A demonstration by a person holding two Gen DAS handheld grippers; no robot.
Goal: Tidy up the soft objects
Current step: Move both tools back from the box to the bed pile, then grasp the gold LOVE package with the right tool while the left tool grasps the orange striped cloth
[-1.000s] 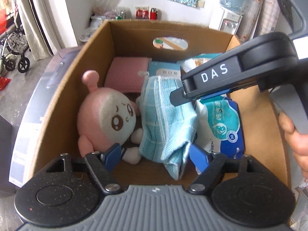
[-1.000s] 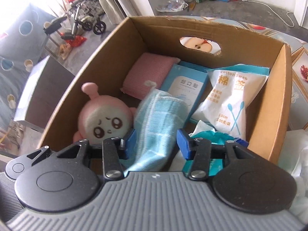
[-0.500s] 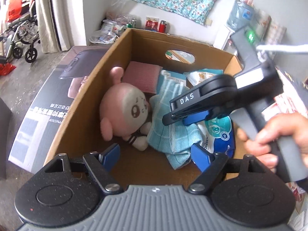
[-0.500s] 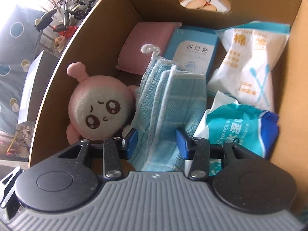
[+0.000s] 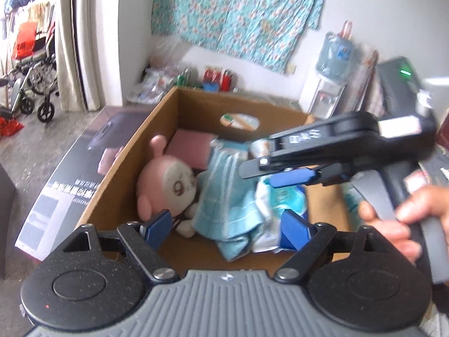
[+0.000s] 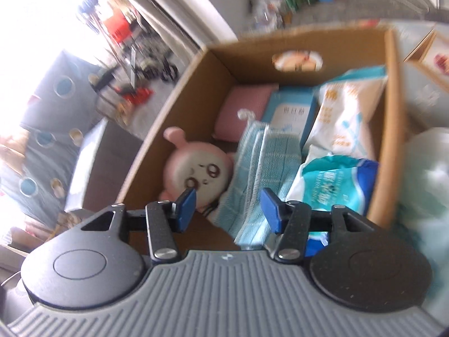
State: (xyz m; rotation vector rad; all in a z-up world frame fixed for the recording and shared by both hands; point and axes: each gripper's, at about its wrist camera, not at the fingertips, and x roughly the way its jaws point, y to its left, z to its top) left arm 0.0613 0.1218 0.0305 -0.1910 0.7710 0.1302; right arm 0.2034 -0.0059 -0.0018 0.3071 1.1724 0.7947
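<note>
A cardboard box (image 5: 134, 154) (image 6: 179, 112) holds a pink plush toy (image 5: 168, 185) (image 6: 196, 168) at its left. Beside the toy lies a light blue towel (image 5: 227, 196) (image 6: 263, 163). A wet wipes pack (image 6: 334, 182) (image 5: 286, 199) sits at the right. My left gripper (image 5: 226, 224) hangs above the box's near edge, its jaws opening with nothing between them. My right gripper (image 6: 228, 206) (image 5: 261, 172) hovers over the towel, its jaws also opening and clear of the cloth.
At the back of the box are a pink cushion (image 6: 244, 109), a blue carton (image 6: 291, 112) and a cotton swab bag (image 6: 348, 106). A flat black carton (image 5: 70, 174) lies left of the box. A person's hand (image 5: 407, 213) holds the right gripper. A wheelchair (image 5: 31, 84) stands far left.
Both grippers have drawn back and risen from the box. The right jaws, which stood around the towel, have widened and left it lying in the box.
</note>
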